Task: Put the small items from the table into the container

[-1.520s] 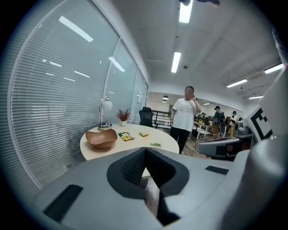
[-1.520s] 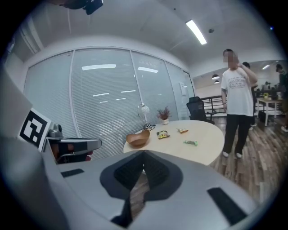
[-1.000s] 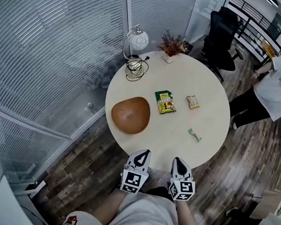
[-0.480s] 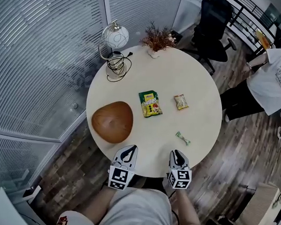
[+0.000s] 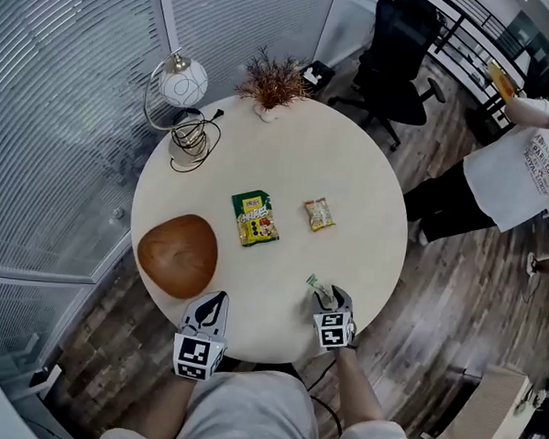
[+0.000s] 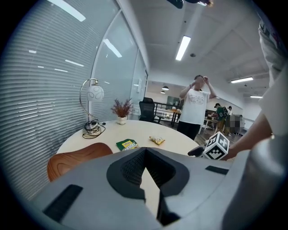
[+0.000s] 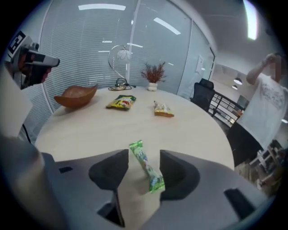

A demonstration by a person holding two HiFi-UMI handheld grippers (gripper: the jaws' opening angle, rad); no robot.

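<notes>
A thin green candy wrapper (image 7: pixel 146 168) lies on the round pale table (image 5: pixel 368 191) between the jaws of my right gripper (image 7: pixel 144 158), which are opening; the pads stand apart from it on both sides. In the head view that gripper (image 5: pixel 326 296) is at the table's near edge, with the candy (image 5: pixel 315 284) poking out ahead of it. A green snack packet (image 5: pixel 254 218) and a small orange packet (image 5: pixel 319 214) lie mid-table. The brown wooden bowl (image 5: pixel 177 253) sits at the near left. My left gripper (image 5: pixel 215 300) hovers just right of the bowl, shut and empty, its tips (image 6: pixel 145 155) together.
A globe lamp with a coiled cable (image 5: pixel 182 90) and a small pot of dried plants (image 5: pixel 273 81) stand at the table's far side. A black office chair (image 5: pixel 393 55) and a standing person (image 5: pixel 516 172) are beyond the table. A glass wall with blinds runs along the left.
My right gripper has reached forward and down onto the table around the green candy, and its jaws have gone from shut to apart. The left gripper has edged toward the bowl.
</notes>
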